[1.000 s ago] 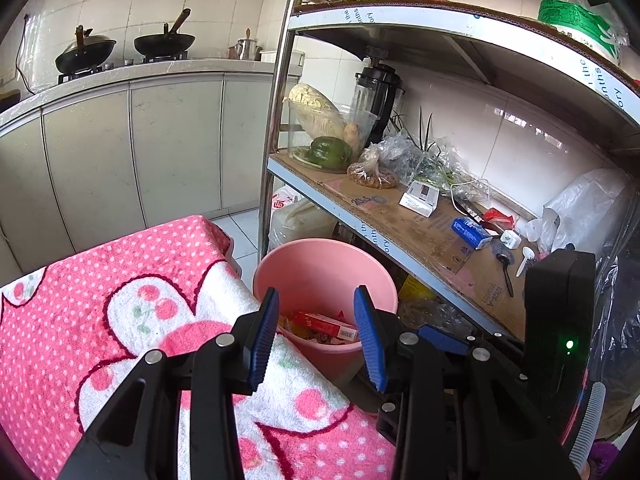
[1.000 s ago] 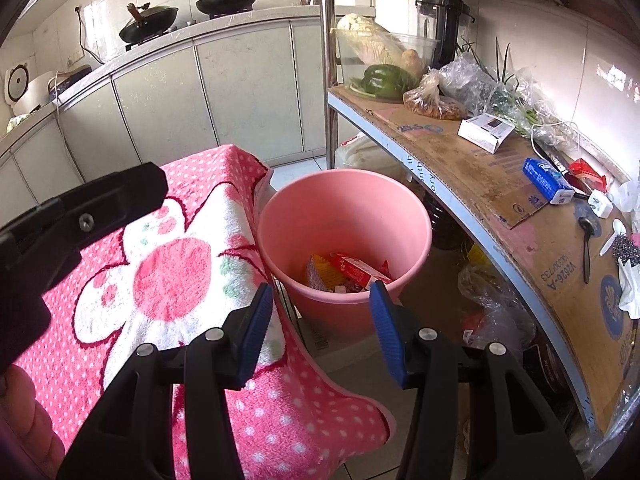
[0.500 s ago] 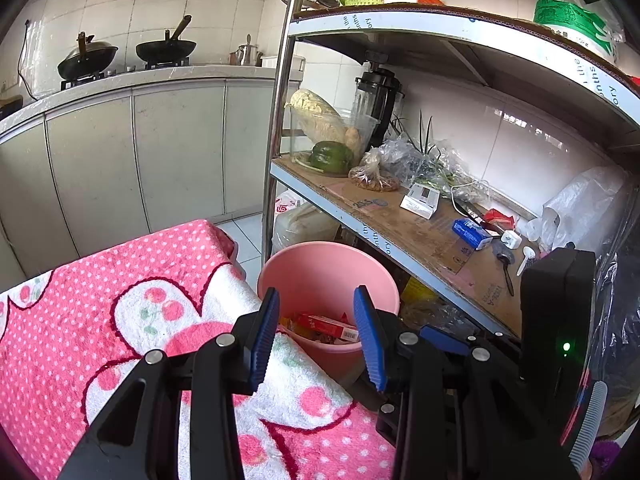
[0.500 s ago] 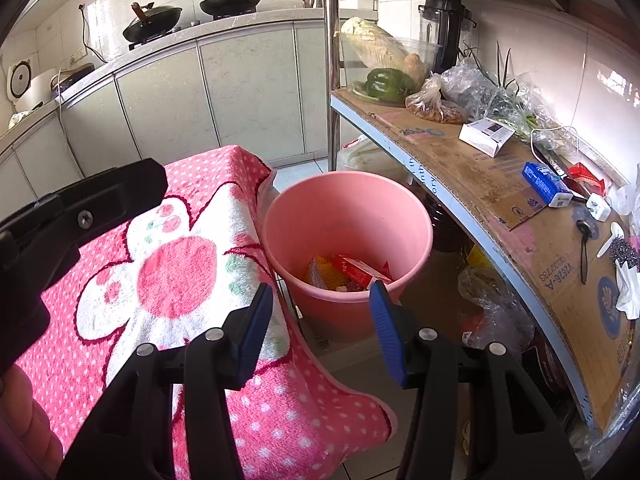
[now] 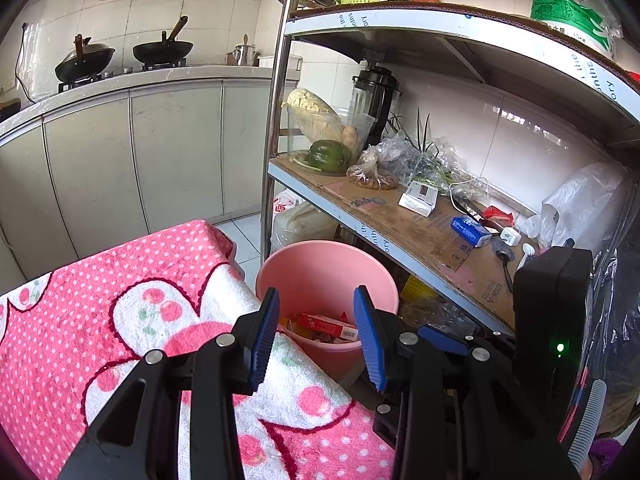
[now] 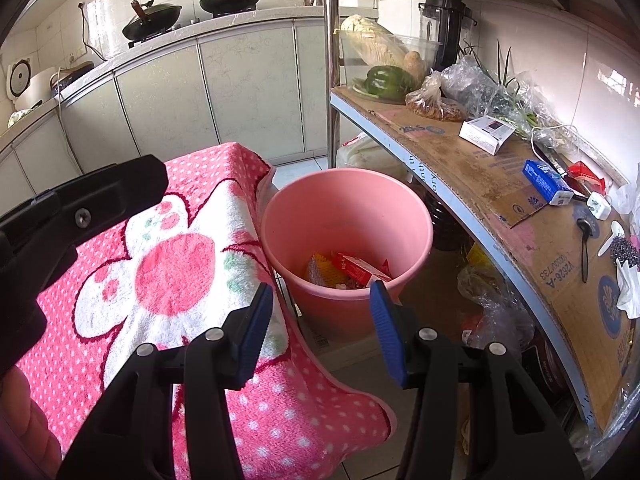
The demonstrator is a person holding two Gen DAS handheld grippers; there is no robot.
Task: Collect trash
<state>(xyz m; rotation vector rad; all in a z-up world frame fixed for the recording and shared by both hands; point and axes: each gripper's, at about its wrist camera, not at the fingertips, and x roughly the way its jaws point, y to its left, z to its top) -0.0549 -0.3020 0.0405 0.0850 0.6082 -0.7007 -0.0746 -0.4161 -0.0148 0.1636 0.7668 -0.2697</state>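
Both grippers, left (image 5: 316, 336) and right (image 6: 322, 330), gaped empty above the pink bucket (image 6: 416, 216) (trash inside), wedged between towel edge (image 6: 256, 236) and shelf edge (image 6: 460, 204). Only the right view showed floor (image 6: 360, 354) beneath.

Both of my wrist views are bright with even daylight. Glare patches sit on the glossy wall tiles (image 5: 516, 120) behind the shelf. Fisheye distortion bends the shelf edge (image 6: 472, 216) and the corners vignette to black. Focus is sharp; shadows are soft.
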